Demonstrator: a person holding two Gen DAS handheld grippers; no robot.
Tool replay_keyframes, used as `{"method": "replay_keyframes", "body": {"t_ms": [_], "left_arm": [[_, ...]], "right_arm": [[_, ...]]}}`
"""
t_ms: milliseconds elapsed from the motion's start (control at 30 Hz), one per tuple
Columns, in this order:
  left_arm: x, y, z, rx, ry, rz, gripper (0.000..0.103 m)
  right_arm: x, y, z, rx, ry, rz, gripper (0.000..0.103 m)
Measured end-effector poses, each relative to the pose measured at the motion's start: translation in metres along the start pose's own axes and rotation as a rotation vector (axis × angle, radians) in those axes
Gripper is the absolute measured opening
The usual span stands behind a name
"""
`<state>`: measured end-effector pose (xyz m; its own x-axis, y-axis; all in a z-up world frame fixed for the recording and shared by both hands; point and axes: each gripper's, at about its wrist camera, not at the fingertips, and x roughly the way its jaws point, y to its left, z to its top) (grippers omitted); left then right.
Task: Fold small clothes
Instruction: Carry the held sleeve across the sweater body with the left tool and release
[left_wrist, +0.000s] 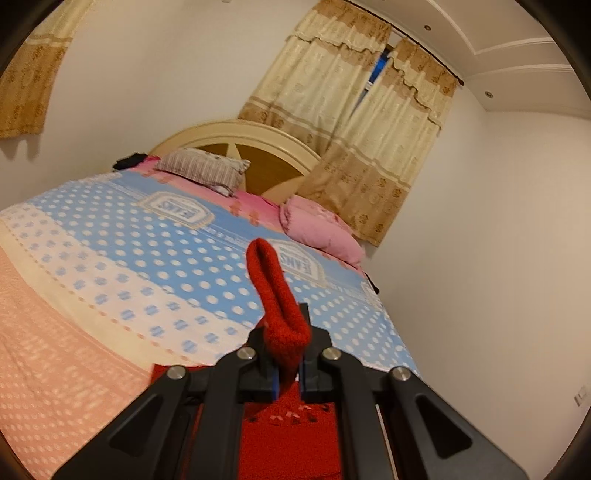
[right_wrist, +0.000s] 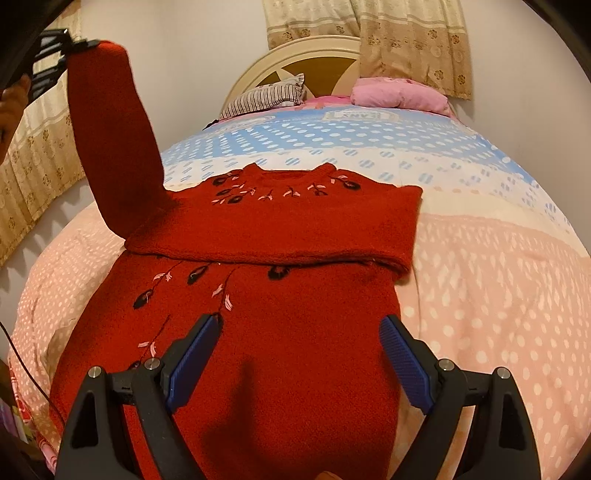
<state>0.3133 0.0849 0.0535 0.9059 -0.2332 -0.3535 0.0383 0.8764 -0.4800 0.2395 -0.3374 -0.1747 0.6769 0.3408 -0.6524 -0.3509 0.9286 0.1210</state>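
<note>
I have one red sweater (right_wrist: 280, 332) spread on the bed (right_wrist: 498, 258), its neck toward the headboard (right_wrist: 295, 59). My left gripper (left_wrist: 287, 363) is pinched tight on the cuff of one sleeve (right_wrist: 110, 140) and holds it up in the air above the bedspread; the other sleeve (right_wrist: 295, 229) lies folded across the chest. My right gripper (right_wrist: 299, 354) hangs over the sweater's lower body with its two blue pads (right_wrist: 192, 362) spread wide, gripping nothing. Two pillows lie at the head: one striped (right_wrist: 266, 96), one pink (right_wrist: 399, 94).
</note>
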Motion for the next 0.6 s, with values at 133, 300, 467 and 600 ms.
{"method": "replay_keyframes", "body": {"t_ms": [133, 300, 467, 600], "left_arm": [[0.019, -0.024, -0.012, -0.005, 0.034, -0.035, 0.007], [0.052, -0.056, -0.047, 0.015, 0.111, -0.086, 0.007], [0.084, -0.083, -0.084, 0.054, 0.176, -0.091, 0.007], [0.112, -0.100, -0.119, 0.083, 0.241, -0.087, 0.007]], "right_arm": [[0.000, -0.004, -0.007, 0.017, 0.005, 0.004, 0.090], [0.001, -0.006, -0.018, 0.028, 0.018, 0.005, 0.090], [0.001, -0.014, -0.025, 0.057, 0.022, 0.012, 0.090], [0.000, -0.020, -0.027, 0.087, 0.017, 0.019, 0.090]]}}
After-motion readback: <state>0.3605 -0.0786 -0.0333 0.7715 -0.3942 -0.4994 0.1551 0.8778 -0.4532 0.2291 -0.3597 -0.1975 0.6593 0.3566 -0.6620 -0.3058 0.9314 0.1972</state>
